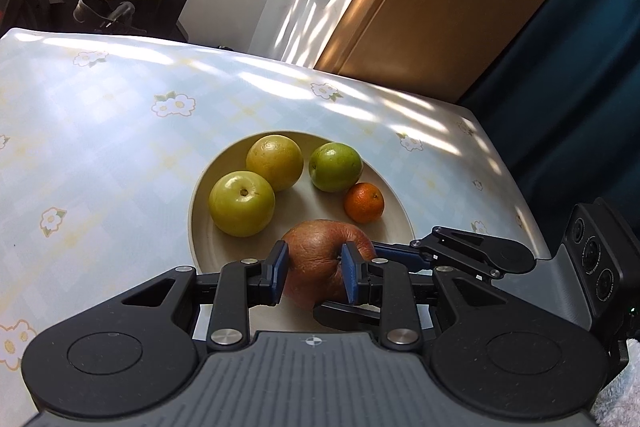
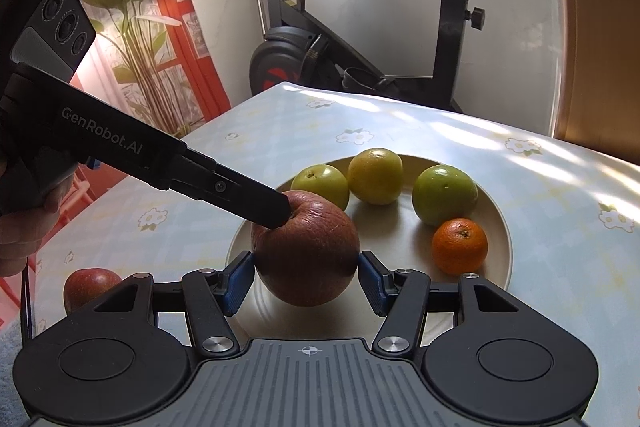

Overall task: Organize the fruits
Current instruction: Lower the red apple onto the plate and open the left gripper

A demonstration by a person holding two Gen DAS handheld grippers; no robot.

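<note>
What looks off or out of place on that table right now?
The big red apple over the plate is wrinkled, and both grippers grip it together. A second red apple sits off the plate on the tablecloth, apart from the other fruit.

A table [image 2: 400,131] covered by a floral cloth was seen; a beige plate [image 2: 502,247] and, near left, a red apple [image 2: 86,285] were laid on it.

The right gripper [image 2: 306,277] clamps a wrinkled red apple [image 2: 306,255] above the plate [image 2: 502,259], while the left gripper [image 2: 276,209] pinches its top. A second apple [image 2: 86,285] rests on the bench [image 2: 560,227].
</note>
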